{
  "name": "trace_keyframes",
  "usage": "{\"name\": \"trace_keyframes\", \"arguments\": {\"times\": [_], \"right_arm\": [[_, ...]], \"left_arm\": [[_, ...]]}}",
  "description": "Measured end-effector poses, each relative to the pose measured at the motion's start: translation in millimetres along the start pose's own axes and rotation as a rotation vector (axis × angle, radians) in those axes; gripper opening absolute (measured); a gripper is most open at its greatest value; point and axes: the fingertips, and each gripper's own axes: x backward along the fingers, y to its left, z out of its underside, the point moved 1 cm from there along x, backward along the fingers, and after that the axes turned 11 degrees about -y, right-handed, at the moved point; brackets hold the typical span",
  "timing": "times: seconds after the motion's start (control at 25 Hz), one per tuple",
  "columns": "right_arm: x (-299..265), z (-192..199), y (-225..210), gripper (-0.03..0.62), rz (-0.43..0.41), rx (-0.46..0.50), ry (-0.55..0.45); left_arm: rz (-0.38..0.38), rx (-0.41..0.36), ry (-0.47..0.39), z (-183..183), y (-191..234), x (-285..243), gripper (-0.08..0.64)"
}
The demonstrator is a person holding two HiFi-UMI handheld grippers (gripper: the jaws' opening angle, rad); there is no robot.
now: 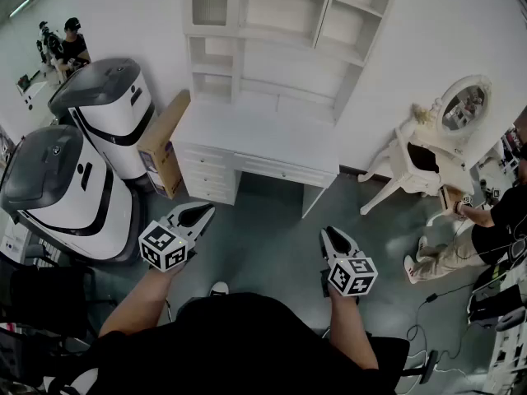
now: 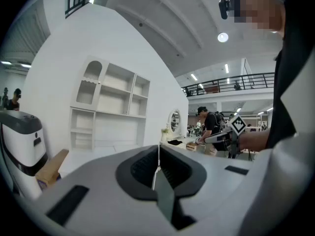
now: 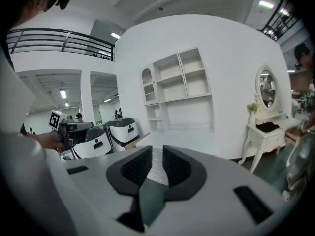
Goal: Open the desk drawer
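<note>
Facing 1 desk [image 1: 247,134], left gripper [image 1: 198,214], right gripper [image 1: 333,239], 2 machines [image 1: 107,109]

Two white-and-grey domed machines [image 1: 70,196] stand at the left, with a flat cardboard box [image 1: 165,142] leaning just beside the farther one. At the right, a white dressing table [image 1: 405,151] carries an oval mirror [image 1: 464,105]. A person in black [image 1: 494,225] crouches near it on the grey floor [image 1: 272,245].

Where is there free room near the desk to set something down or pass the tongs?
The desk top is bare, between the shelves and the drawers. The floor before it is free. Left is crowded: a cardboard box and two machines.
</note>
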Motion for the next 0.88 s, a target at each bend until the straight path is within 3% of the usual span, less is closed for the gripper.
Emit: {"name": "trace_keyframes", "arguments": {"times": [0.44, 0.88], "right_arm": [[-46, 0, 18, 0.064, 0.032, 0.0, 0.006], [-86, -16, 26, 0.043, 0.133, 0.017, -0.014]], "left_arm": [[0.052, 0.016, 0.008, 4, 51, -14, 0.017], [0.127, 0.046, 0.012, 7, 118, -40, 0.017]]}}
